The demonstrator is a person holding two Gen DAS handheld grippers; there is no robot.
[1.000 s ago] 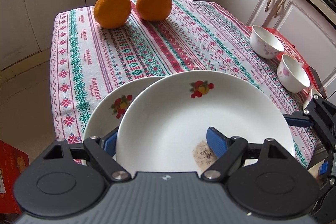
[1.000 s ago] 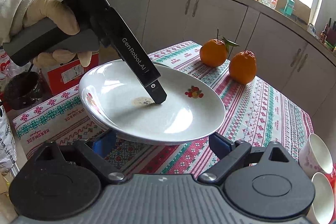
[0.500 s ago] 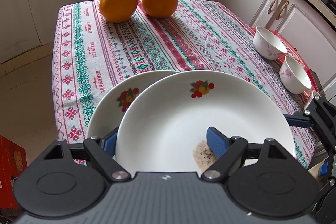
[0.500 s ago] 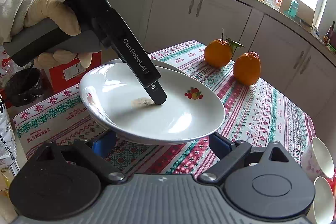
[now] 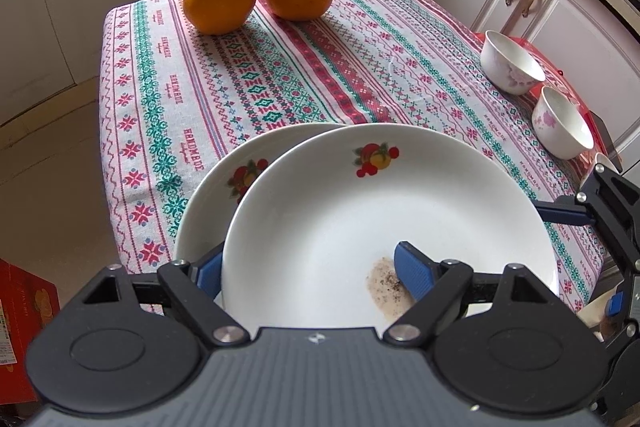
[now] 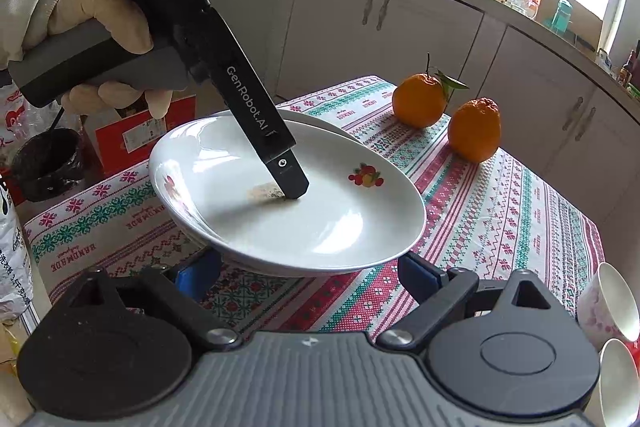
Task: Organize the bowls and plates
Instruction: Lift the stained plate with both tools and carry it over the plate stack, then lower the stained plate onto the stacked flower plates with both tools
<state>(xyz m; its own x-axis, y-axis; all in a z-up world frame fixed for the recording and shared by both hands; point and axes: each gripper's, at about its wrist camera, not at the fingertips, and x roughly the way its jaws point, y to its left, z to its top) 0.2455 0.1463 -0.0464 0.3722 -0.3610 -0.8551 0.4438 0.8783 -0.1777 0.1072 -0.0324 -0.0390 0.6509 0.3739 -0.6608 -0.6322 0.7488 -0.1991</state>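
The left claw (image 5: 308, 265) pinches the near rim of a white round ceramic plate with a fruit motif (image 5: 360, 219): one blue-padded finger (image 5: 412, 275) lies inside the dish beside a brown speckled smear (image 5: 384, 283), and the other is tucked behind and under the rim. The plate hangs tilted just above the patterned tablecloth (image 5: 280, 59), partly overlapping a second matching white plate (image 5: 216, 187). That plate lies ahead and left of the claw, so stacking likely calls for a leftward shift before lowering. The right claw (image 6: 306, 275) is spread wide and empty just below the held plate's opposite rim. Two small white floral bowls (image 5: 510, 67) stand well off to its right.
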